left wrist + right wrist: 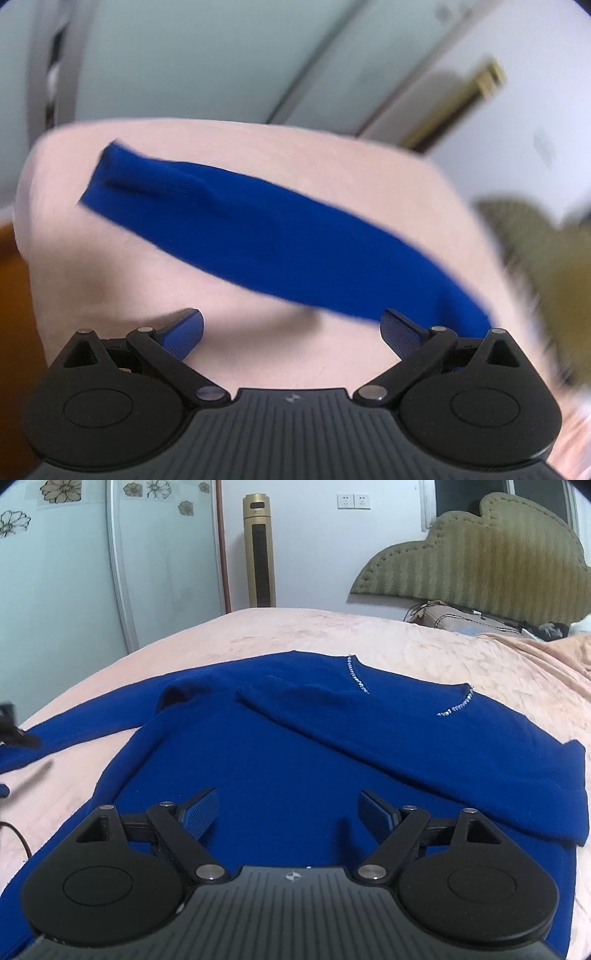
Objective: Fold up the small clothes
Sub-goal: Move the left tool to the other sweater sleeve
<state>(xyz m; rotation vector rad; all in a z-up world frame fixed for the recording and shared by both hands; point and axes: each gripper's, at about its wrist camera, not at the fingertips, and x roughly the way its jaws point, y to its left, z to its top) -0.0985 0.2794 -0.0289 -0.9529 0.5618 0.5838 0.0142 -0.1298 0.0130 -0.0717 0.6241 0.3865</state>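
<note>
Broadly, a bed with a pale pink cover fills both views. Behind it in the right wrist view: a padded olive headboard, a glass sliding door with flower decals, a gold tower fan standing against the white wall, and a double wall socket above and to its right.

Blue sweater: lies spread on the cover and takes up the centre of the right wrist view. One side is folded across the body, so that its sleeve runs diagonally down to the right, cuff near the garment's right edge. Beaded trim marks the neckline in two short arcs. The other sleeve stretches away to the left, flat on the cover; in the left wrist view it appears as a long blue band, cuff at the far left end. That view is motion-blurred, so fine detail is not readable.

Right gripper: hovers low over the sweater's lower body, jaws spread wide, nothing between them.

Left gripper: jaws likewise spread wide and empty. Bare pink cover shows between the fingers; the sleeve's near end lies just beyond the finger on the right of the view, and contact cannot be judged.

A thin dark cable shows at the left edge of the right wrist view.
</note>
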